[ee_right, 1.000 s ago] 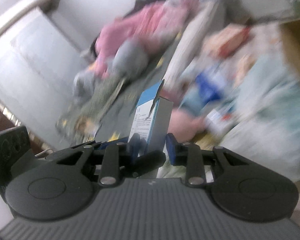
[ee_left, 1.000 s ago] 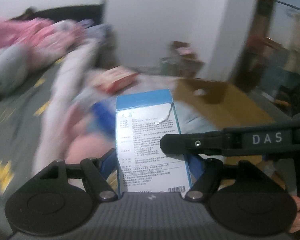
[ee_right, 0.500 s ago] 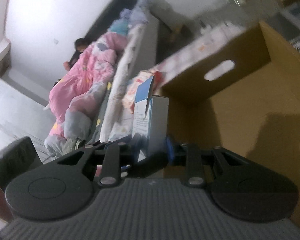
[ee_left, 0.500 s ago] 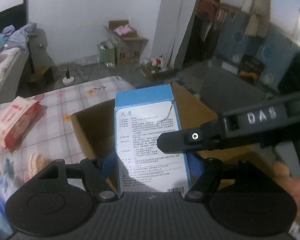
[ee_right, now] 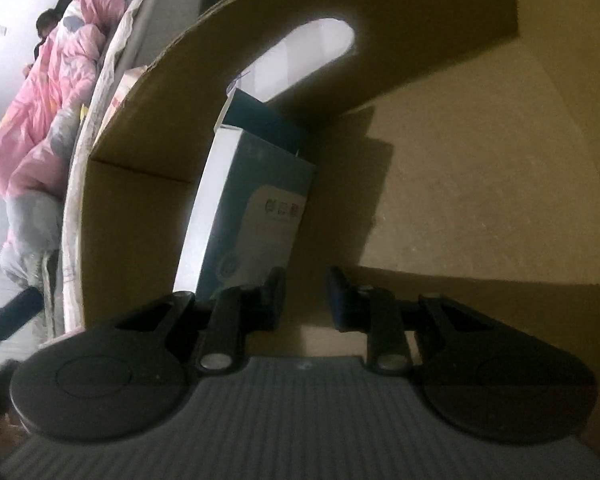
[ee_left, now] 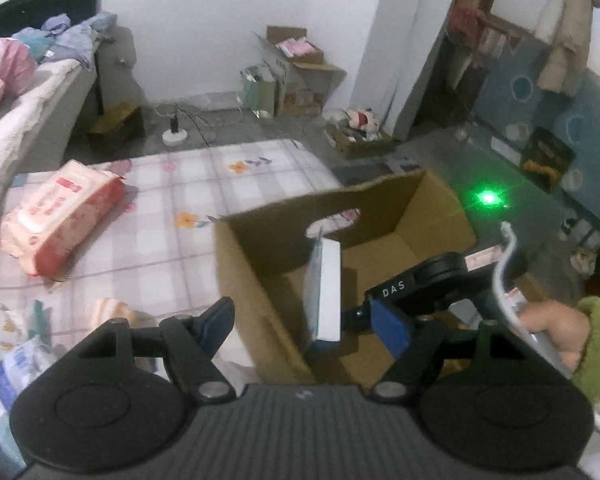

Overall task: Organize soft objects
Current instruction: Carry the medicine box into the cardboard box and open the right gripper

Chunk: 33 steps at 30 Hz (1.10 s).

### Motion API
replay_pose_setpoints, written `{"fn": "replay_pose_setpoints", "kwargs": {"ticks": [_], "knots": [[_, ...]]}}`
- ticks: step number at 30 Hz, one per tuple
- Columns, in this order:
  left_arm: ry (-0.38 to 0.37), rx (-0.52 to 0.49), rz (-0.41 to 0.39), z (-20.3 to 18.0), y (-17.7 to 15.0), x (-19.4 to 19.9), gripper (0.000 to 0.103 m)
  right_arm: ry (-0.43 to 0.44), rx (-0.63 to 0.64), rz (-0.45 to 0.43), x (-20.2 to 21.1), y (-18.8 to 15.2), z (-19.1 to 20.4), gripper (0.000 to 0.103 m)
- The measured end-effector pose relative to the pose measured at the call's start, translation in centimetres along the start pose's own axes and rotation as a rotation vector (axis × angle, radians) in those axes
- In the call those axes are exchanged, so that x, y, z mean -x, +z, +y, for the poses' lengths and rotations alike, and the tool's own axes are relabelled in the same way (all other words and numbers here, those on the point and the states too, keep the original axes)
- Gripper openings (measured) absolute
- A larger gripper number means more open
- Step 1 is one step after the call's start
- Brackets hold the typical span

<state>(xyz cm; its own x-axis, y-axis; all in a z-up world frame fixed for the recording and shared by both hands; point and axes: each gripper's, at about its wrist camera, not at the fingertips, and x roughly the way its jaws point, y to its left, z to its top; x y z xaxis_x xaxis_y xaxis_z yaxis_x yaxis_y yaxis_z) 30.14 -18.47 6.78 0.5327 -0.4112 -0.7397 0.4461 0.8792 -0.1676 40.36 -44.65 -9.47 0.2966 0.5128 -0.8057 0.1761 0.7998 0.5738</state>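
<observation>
Right gripper (ee_right: 304, 298) closing, apparently off the blue box (ee_right: 256, 208) | left gripper (ee_left: 304, 324) opening, empty | blue box inside cardboard box (ee_left: 256, 312)

The letters "DAS" stand in white on the right tongs' (ee_left: 348, 314) black arm.

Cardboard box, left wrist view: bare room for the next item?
Inside the open brown cardboard box, the floor right of the standing blue-and-white carton is bare. Outside, the checked mat is free between the pink wipes pack and the box's left wall. Crowded: the mat's near-left corner, piled with soft packs.
</observation>
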Motion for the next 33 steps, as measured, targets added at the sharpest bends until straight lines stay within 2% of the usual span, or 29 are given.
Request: {"fn": "replay_pose_setpoints", "kwargs": {"ticks": [4, 7, 8, 10, 11, 12, 16, 18, 21, 25, 28, 33], "knots": [[0.002, 0.028, -0.038, 1.3, 0.0, 2.3, 0.08, -0.016, -0.038, -0.075, 2.2, 0.3, -0.1, 0.024], [0.014, 0.03, -0.066, 1.9, -0.4, 3.7, 0.081, 0.039, -0.092, -0.152, 5.0, 0.0, -0.4, 0.025], [0.022, 0.029, -0.073, 2.1, -0.6, 4.1, 0.081, 0.06, -0.094, -0.171, 5.3, 0.0, 0.3, 0.029], [0.04, 0.031, -0.081, 2.1, -1.2, 4.6, 0.082, 0.083, -0.075, -0.181, 5.1, 0.3, 1.9, 0.049], [0.048, 0.034, -0.082, 2.2, -1.4, 4.9, 0.082, 0.082, -0.057, -0.179, 4.8, 0.3, 2.7, 0.062], [0.057, 0.039, -0.08, 2.3, -1.8, 5.1, 0.082, 0.072, -0.034, -0.174, 4.3, 0.3, 3.6, 0.066], [0.1, 0.057, -0.063, 2.9, -3.8, 6.0, 0.082, 0.026, 0.038, -0.114, 1.9, -0.1, 5.8, 0.062], [0.108, 0.073, -0.056, 3.3, -4.7, 6.5, 0.082, -0.003, 0.048, -0.105, 1.5, 0.0, 5.7, 0.037], [0.112, 0.102, -0.047, 4.4, -6.3, 7.4, 0.082, 0.034, 0.0, -0.105, 2.4, -0.4, 3.9, 0.03], [0.11, 0.135, -0.042, 5.7, -8.1, 8.2, 0.082, 0.008, -0.069, -0.126, 4.4, -1.2, 0.3, 0.031], [0.103, 0.169, -0.04, 6.6, -9.1, 8.5, 0.082, -0.028, -0.131, -0.119, 3.8, -1.5, -2.0, 0.031], [0.097, 0.223, -0.035, 7.6, -10.7, 8.9, 0.082, -0.047, -0.125, -0.107, 1.6, -1.0, -1.6, 0.03]]}}
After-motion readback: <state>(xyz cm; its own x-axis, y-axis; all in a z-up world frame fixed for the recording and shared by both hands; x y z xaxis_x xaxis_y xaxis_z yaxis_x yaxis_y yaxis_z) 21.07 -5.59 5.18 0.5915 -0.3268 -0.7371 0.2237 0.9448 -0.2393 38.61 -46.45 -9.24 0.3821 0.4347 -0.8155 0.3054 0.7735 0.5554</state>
